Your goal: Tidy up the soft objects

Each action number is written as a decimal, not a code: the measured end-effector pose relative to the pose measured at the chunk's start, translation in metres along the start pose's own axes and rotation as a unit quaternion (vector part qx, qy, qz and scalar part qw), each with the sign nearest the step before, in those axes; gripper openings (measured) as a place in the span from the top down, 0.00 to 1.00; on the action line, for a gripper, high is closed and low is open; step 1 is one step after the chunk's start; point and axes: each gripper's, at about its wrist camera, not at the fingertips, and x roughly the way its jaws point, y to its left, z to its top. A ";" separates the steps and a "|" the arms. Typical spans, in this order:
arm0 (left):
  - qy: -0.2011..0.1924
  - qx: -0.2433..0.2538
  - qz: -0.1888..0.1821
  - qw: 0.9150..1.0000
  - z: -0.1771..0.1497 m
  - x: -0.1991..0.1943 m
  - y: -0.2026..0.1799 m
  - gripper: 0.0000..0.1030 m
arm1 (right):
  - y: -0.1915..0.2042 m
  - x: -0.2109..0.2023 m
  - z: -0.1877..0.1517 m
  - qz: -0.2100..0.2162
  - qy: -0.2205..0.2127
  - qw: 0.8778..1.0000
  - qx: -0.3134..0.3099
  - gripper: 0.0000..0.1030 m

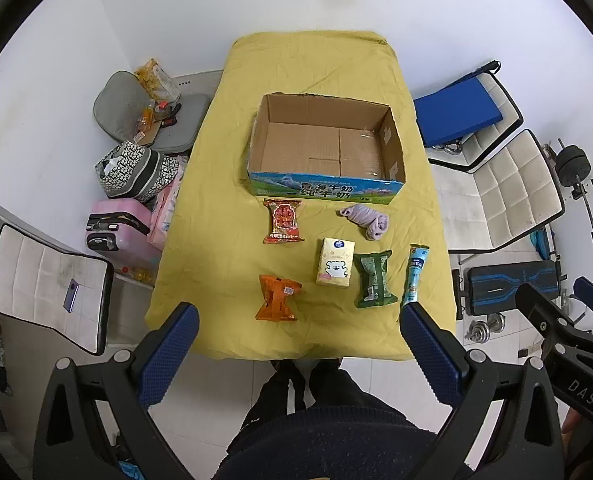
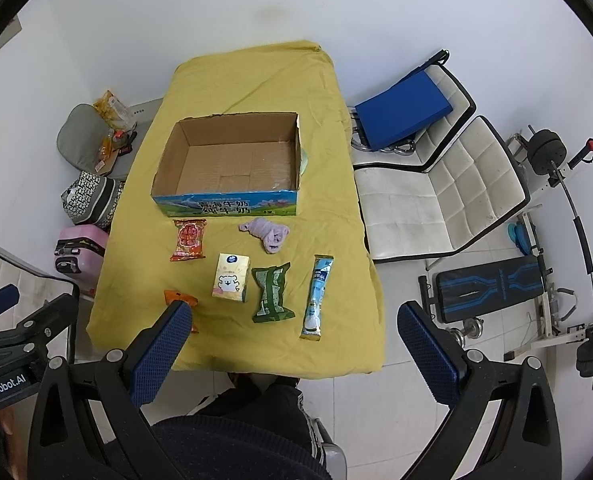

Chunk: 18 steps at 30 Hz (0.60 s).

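Note:
An empty open cardboard box (image 1: pixel 324 148) (image 2: pixel 232 168) stands on the yellow-covered table (image 1: pixel 216 240) (image 2: pixel 136 240). In front of it lie a red snack pack (image 1: pixel 283 221) (image 2: pixel 189 239), a lilac cloth bundle (image 1: pixel 366 220) (image 2: pixel 268 233), a cream tissue pack (image 1: pixel 335 267) (image 2: pixel 231 278), a green pack (image 1: pixel 374 279) (image 2: pixel 272 293), a blue tube pack (image 1: pixel 415 274) (image 2: pixel 316 298) and an orange pack (image 1: pixel 278 298) (image 2: pixel 180 299). My left gripper (image 1: pixel 298 320) and right gripper (image 2: pixel 292 318) are both open and empty, held high above the table's near edge.
White chairs (image 1: pixel 500 192) (image 2: pixel 436 200), a blue cushion (image 2: pixel 402 110) and a weight bench (image 2: pixel 492 284) with a barbell stand to the right. Bags (image 1: pixel 132 170), a pink suitcase (image 1: pixel 116 228) and a grey cushion (image 1: pixel 124 108) crowd the left. The person's legs (image 2: pixel 264 396) are below.

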 end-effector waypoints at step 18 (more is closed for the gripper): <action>-0.011 -0.002 0.003 1.000 -0.003 -0.005 0.002 0.00 | -0.005 -0.010 0.005 0.001 -0.007 1.000 0.002 0.00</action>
